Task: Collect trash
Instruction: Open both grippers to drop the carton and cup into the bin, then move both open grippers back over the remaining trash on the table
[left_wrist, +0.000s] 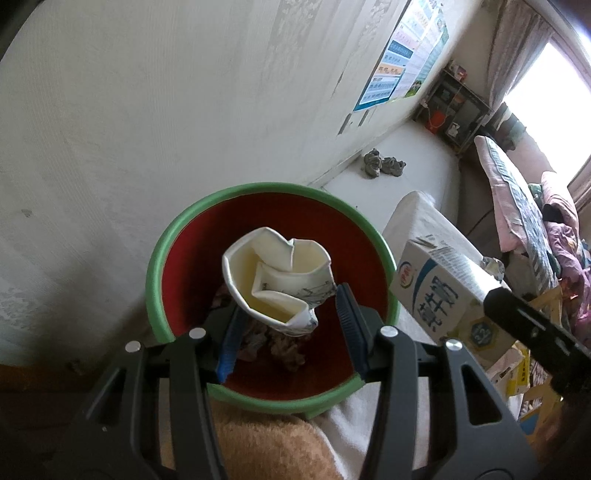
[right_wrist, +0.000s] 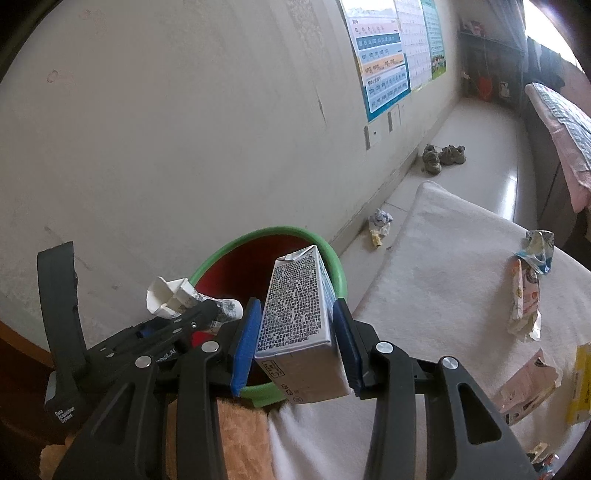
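Hanging over the mouth of the round red plastic bin with a green rim (left_wrist: 155, 288), the crumpled white paper cup (left_wrist: 277, 284) sits pinched between the blue pads of the left gripper (left_wrist: 290, 325), which is clamped on its lower end; the right gripper (right_wrist: 301, 343) is clamped on the flat sides of a white and blue rectangular milk carton (right_wrist: 295, 325) just at the bin's near edge. The cup looks very light and soft: its wall is already folded in, so more squeeze would only flatten it, and a pinch on the creased base is the firmest hold it offers. The carton seems stiffer and probably near empty; its smooth coated faces could slip, so gripping across the broad sides mid-body suits it. More wrappers (right_wrist: 524, 295) lie on the pale cloth (right_wrist: 443, 277) beyond.
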